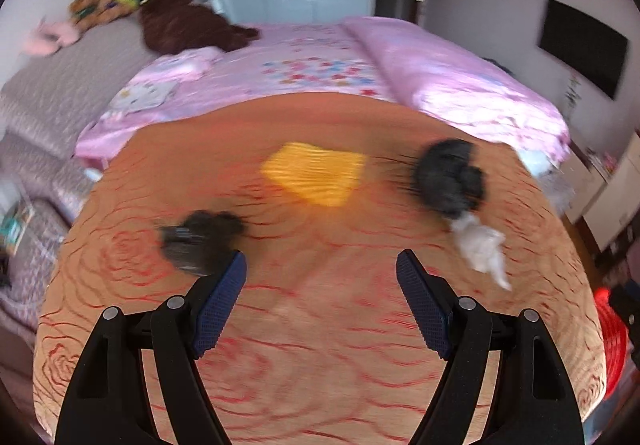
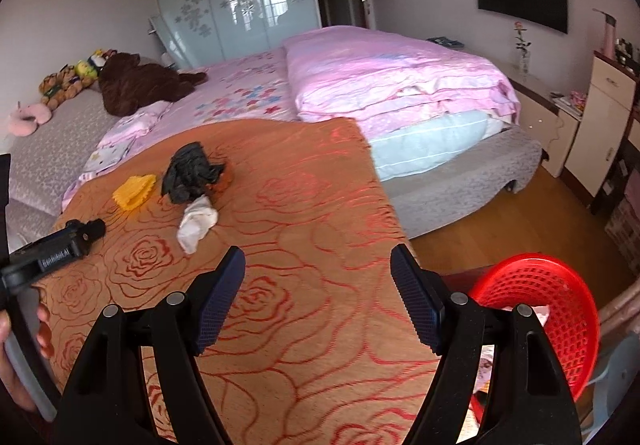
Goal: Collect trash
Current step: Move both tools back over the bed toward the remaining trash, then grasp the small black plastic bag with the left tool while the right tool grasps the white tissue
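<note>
While both pairs of jaws stand wide and empty over the orange rose-patterned cloth covering the table, the step in hand is judged to be the approach to the next piece of trash; nothing is gripped.

The left gripper is aimed at open cloth. The right gripper likewise spans bare cloth.

Taking the flat yellow ridged scrap as landmark: a crumpled black plastic bag lies to its right, with a crumpled white paper wad touching that bag's near side. A second dark crumpled lump lies nearer and to the left, just beside the left gripper's left pad; blur prevents identification.

The red perforated plastic basket sits off the table's right edge, well apart from the scrap.

Next move, as judged: centre the jaws on one piece, lower, close.
</note>
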The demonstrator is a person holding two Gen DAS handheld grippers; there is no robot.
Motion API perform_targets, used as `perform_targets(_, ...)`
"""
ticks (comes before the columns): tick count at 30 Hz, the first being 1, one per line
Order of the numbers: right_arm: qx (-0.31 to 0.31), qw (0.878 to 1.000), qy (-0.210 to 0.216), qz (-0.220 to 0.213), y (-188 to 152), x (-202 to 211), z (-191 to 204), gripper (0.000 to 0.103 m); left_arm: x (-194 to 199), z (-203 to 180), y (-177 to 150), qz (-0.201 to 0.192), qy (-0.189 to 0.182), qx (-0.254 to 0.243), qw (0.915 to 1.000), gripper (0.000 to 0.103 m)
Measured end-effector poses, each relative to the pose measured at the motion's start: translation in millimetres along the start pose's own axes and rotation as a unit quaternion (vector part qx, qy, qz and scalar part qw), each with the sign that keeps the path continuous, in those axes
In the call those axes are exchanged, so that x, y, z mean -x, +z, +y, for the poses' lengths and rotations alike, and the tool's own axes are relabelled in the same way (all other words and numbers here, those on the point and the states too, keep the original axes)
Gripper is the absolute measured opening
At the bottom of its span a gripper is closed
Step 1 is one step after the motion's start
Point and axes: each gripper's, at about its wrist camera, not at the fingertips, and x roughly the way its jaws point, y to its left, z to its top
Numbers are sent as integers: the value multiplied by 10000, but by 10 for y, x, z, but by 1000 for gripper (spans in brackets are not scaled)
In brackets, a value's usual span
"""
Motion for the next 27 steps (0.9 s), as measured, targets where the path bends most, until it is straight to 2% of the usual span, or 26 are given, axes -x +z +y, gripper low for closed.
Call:
perform_targets(6,45,9999,134,78,2,-93,132,73,-125,443,126,43,336,412,9986,75)
perform_targets(14,88,9997,174,138,35,-142,181,73,-353,565,189,251,321,577,9975,74)
perform_targets(16,133,9996,191,158,55,-172,214,73,-381,592,177,279,283,567,9976,64)
perform_targets(19,206,9993,231,202,77,-242,286,73,-458,591,130,464,130,524,9975,38)
perform_targets(27,543,9970,458,316,134,-483,603,73,-446,643,67,414,-22,506,9979,32)
